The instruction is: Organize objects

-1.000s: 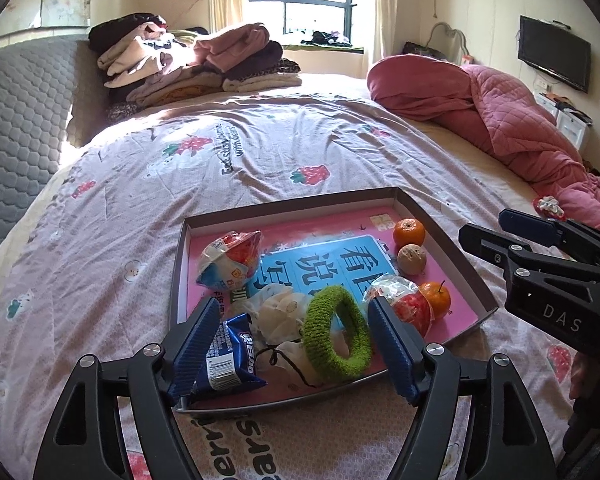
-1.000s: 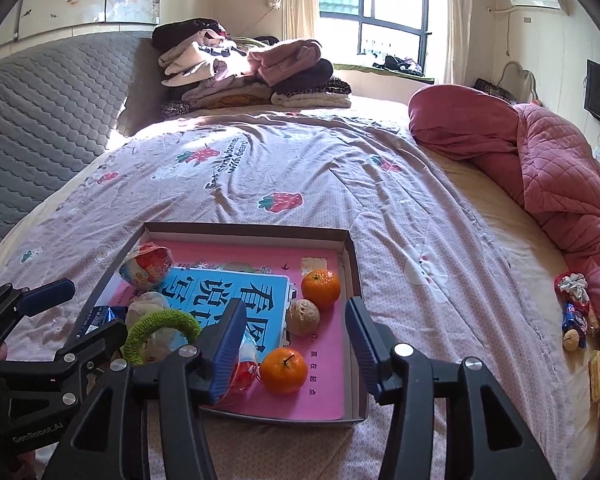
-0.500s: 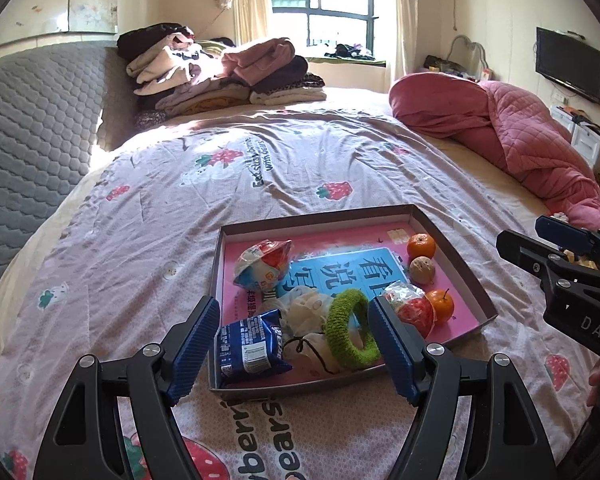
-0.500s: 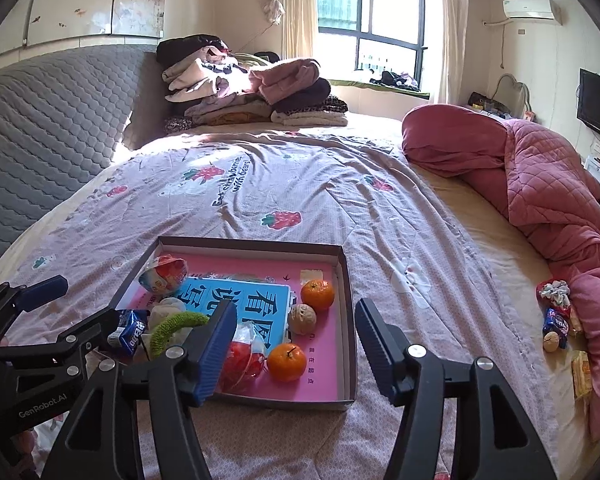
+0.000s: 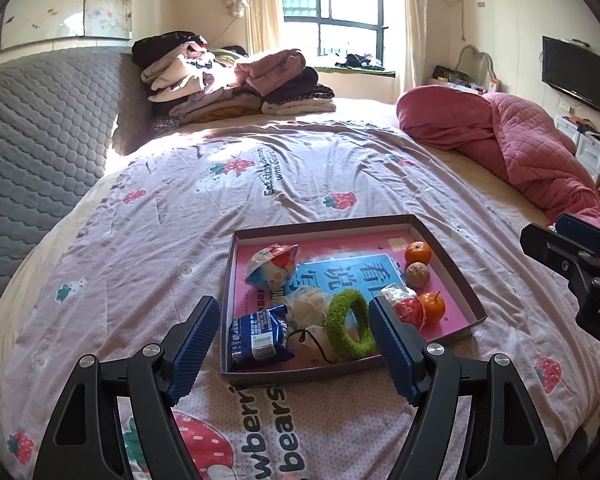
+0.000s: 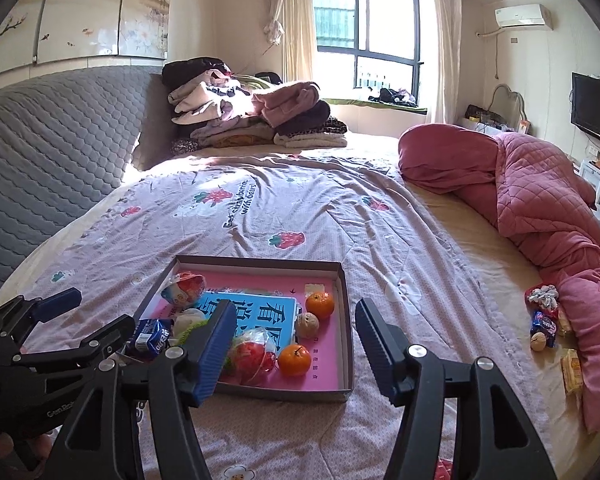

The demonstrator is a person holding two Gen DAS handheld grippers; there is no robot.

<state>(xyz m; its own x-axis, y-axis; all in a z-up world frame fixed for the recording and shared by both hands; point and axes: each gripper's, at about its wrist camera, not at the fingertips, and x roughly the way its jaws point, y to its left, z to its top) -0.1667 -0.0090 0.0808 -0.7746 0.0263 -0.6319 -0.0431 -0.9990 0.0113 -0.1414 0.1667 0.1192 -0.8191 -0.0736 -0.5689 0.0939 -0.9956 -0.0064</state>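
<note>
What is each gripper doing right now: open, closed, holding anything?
Left gripper: open, holding nothing, above the near edge of the box.
Right gripper: open, holding nothing, over the box's near right corner.

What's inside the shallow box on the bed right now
The box holds a blue book, two oranges, a walnut, a green ring, a blue snack pack, wrapped snacks and white scrunchies. The book's lower part is covered.
</note>
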